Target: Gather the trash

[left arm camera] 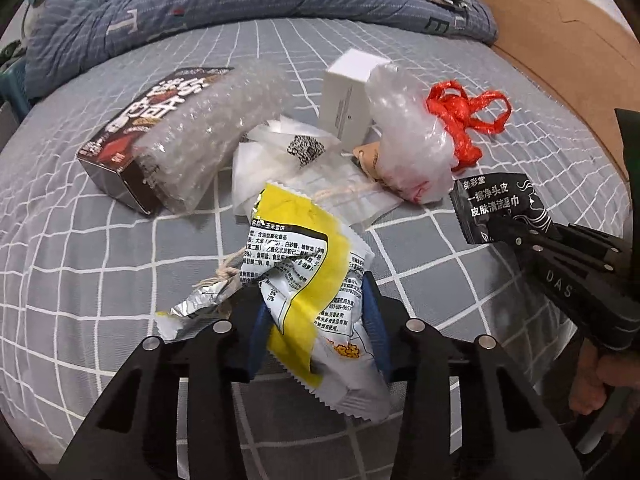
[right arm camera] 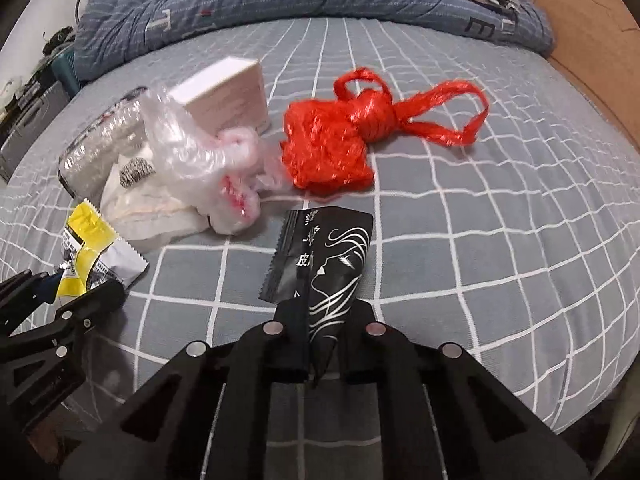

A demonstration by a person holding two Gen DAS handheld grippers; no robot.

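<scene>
We see a bed (left arm camera: 100, 264) covered by a grey sheet with a white grid, and a blue quilt (left arm camera: 248, 4) bunched along its far side against a wooden bed frame (left arm camera: 560, 52). The trash lies in a loose heap in the middle of the sheet. Largest is a dark snack box (left arm camera: 132, 136) with big white Chinese lettering, half covered by a sheet of bubble wrap (left arm camera: 216, 128) draped over it. Beside it stands a white box (left arm camera: 352, 92), with a crumpled clear bag (left arm camera: 404, 140) leaning against it and a knotted red bag (right arm camera: 340, 140) just to its right. Flat white wrappers (left arm camera: 272, 160), one bearing a black printed patch, lie under the heap.

Our left gripper (left arm camera: 316, 316) pinches a crumpled yellow and white snack wrapper (left arm camera: 304, 272), held above the sheet; its back carries a black-bordered panel of small Chinese print that we cannot read in full. Our right gripper (right arm camera: 320, 320) is pressed together on a black wipe packet (right arm camera: 324, 264), lifted near the heap, printed with a white line drawing of a woman's profile and the characters 一擦净头皮 皮肤清洁湿巾.
</scene>
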